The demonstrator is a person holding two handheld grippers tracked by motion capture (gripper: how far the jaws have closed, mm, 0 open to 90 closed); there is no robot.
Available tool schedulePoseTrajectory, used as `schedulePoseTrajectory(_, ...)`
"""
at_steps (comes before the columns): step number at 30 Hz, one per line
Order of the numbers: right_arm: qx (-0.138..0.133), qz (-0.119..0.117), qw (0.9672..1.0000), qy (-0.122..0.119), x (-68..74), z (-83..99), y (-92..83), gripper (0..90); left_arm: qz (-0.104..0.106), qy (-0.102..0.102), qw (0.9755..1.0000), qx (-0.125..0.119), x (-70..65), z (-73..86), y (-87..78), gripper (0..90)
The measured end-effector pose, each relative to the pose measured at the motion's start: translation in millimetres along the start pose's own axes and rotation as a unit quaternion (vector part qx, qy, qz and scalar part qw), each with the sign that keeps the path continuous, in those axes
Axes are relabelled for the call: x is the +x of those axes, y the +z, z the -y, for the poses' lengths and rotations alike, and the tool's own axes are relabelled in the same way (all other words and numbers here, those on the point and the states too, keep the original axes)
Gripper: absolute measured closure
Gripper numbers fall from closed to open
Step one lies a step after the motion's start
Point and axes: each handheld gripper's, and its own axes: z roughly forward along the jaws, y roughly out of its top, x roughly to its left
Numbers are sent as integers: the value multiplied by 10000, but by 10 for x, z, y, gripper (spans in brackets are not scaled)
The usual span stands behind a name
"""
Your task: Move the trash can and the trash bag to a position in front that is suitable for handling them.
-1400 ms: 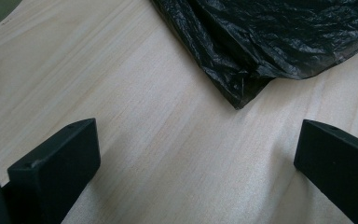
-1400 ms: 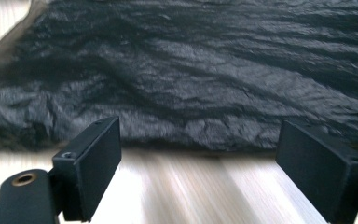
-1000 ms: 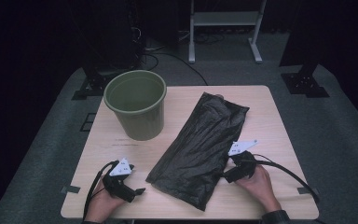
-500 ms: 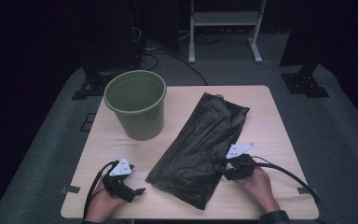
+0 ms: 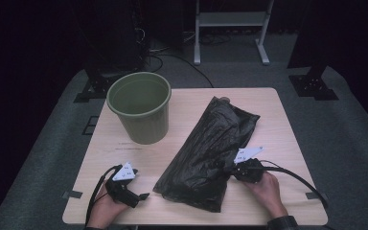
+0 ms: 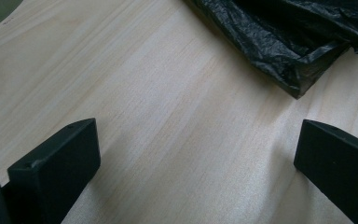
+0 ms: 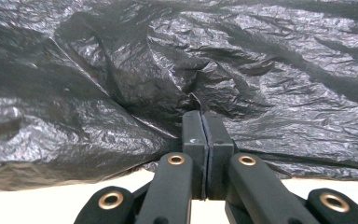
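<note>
Jaws of the right gripper point(image 7: 206, 135) have just been closing and now pinch the black bag's point(image 5: 211, 148) lower-right edge at centre frame, thin, limp, slippery film that will drape, while the left gripper point(image 5: 141, 196) waits open.

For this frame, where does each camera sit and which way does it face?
High view: above the person's side, facing forward and down on the wooden table, green plastic bucket, crumpled black plastic bag; both hands and tools.
Left gripper view: on the left tool, along open jaws over bare wood.
Right gripper view: on the right tool, jaws pinching bag film.
All views share the bag.
</note>
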Motion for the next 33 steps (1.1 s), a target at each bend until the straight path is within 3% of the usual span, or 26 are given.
schedulePoseTrajectory(8, -15, 21, 9999, 101, -42, 92, -169, 889, -4, 3, 10000, 4, 0, 0, -1, 0)
schedulePoseTrajectory(15, -10, 194, 9994, 281, -130, 284, -393, 889, -6, -1, 10000, 5, 0, 0, -1, 0)
schedulePoseTrajectory(24, 104, 735, 9953, 618, -345, 567, -670, 860, -14, -4, 10000, 5, 0, 1, -1, 0)
schedulePoseTrajectory(26, 62, 801, 9943, 699, -372, 595, -722, 820, -15, -9, 10000, 2, -1, 1, -1, 0)
schedulePoseTrajectory(28, -45, 851, 9937, 727, -361, 578, -777, 723, -18, -11, 10000, 1, -1, 1, 0, 0)
schedulePoseTrajectory(33, -219, 800, 9943, 668, -280, 469, -830, 591, -23, -21, 10000, 0, -1, 0, 0, 0)
